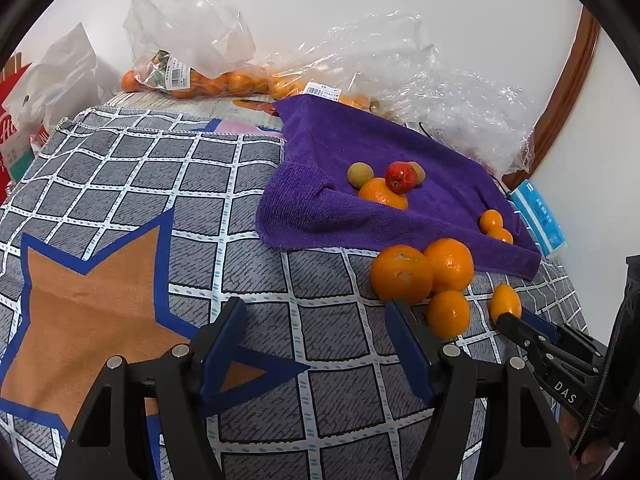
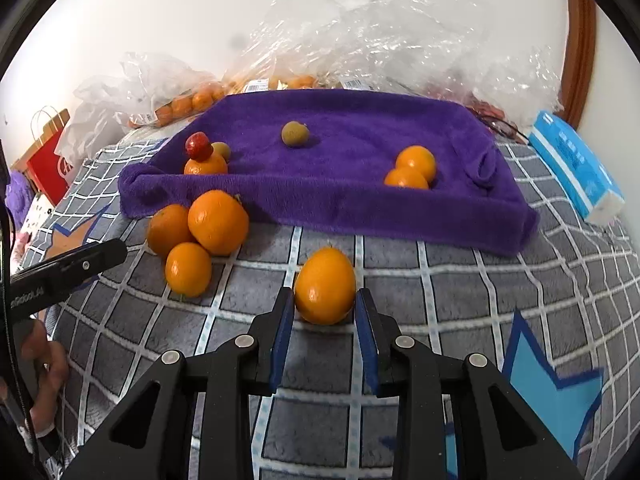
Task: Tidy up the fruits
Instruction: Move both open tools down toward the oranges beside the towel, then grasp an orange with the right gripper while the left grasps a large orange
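Gripping oval orange fruit (image 2: 325, 285): right gripper (image 2: 325, 312) pads pinch its lower flanks, fruit resting on checked blanket (image 2: 400, 280). Long axis runs away from gripper, stem end pointing toward purple towel (image 2: 340, 152) ahead. Left gripper (image 1: 316, 320) spread, nothing between fingers; three-orange cluster (image 1: 424, 276) just ahead of its right finger.
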A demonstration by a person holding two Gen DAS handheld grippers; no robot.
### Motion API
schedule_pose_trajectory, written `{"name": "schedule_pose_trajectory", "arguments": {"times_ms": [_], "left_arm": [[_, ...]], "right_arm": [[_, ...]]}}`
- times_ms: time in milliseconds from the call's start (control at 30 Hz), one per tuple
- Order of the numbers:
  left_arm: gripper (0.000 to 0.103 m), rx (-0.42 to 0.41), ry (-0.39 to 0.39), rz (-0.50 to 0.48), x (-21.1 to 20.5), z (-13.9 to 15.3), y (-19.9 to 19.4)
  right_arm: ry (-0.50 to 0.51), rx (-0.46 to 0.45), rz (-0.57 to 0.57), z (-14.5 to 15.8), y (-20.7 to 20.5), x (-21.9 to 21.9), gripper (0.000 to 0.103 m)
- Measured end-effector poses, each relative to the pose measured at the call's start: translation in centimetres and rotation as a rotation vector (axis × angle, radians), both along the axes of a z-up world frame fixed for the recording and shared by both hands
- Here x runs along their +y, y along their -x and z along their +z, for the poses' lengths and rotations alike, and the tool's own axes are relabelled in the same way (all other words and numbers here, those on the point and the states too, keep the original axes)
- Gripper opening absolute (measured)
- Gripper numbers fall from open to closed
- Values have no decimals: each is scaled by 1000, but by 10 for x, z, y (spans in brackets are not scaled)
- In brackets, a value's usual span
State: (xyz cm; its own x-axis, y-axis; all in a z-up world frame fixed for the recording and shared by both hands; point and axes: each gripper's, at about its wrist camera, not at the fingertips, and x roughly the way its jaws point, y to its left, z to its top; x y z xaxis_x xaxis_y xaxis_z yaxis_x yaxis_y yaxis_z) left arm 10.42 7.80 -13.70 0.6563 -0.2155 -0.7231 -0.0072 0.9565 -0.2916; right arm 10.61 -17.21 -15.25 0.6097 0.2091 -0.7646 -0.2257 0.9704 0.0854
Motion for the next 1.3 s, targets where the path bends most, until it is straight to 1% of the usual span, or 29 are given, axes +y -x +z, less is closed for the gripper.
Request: {"name": "schedule_pose_trajectory", "arguments": {"times_ms": [167, 200, 300, 367, 433, 500, 533, 600, 700, 733, 800, 867, 900, 933, 1000, 1067, 1100, 1167, 1233, 1300], "left_arm": [[71, -1, 6, -2, 0, 0, 1], [71, -2, 6, -2, 0, 0, 1], [71, -2, 7, -2, 0, 0, 1], [71, -5, 19, -5, 1, 0, 2], [70, -6, 30, -16, 1, 0, 3], [70, 4, 6, -38, -5, 2, 3], [68, 10, -6, -44, -8, 3, 3], [67, 7, -31, -50, -17, 7, 4], [67, 12, -27, -93, -28, 12, 0], [67, 13, -26, -98, -32, 15, -2], [67, 12, -25, -93, -37, 17, -7], [64, 28, -58, -75, -42, 16, -15], [59, 31, -63, -77, -44, 14, -18], [56, 40, -64, -82, -45, 12, -21], [55, 61, -43, -87, -45, 9, -26], [51, 77, -6, -92, -47, 6, -30], [50, 80, 2, -94, -48, 5, -31], [49, 75, -10, -101, -51, 5, -33], [40, 75, -20, -112, -55, 5, -34], [40, 70, -25, -107, -56, 6, -33]], "right_arm": [[6, 1, -15, -3, -7, 4, 34], [5, 8, -18, -4, -10, 4, 36], [-2, 40, -23, -9, -21, 4, 36], [10, 25, -32, -8, -24, 5, 36], [12, 21, -35, -9, -26, 5, 33], [9, 16, -29, -8, -25, 4, 33], [-1, 10, -22, -7, -24, 2, 33], [-15, -10, -16, -4, -21, -2, 33], [17, -66, -30, 2, -15, -11, 33], [15, -78, -35, 3, -14, -15, 33], [-20, -80, -40, 4, -14, -25, 33], [-40, -59, -39, 2, -15, -32, 33], [-35, -47, -33, 1, -16, -33, 33], [-31, -38, -26, -1, -16, -33, 33], [-45, -50, -21, 1, -14, -34, 33], [-67, -53, -2, 2, -13, -34, 33], [-66, -51, -3, 1, -12, -35, 33], [-68, -42, -7, 0, -13, -36, 33], [-80, -44, -9, 1, -13, -37, 33], [-84, -43, -11, 1, -13, -38, 33]]}}
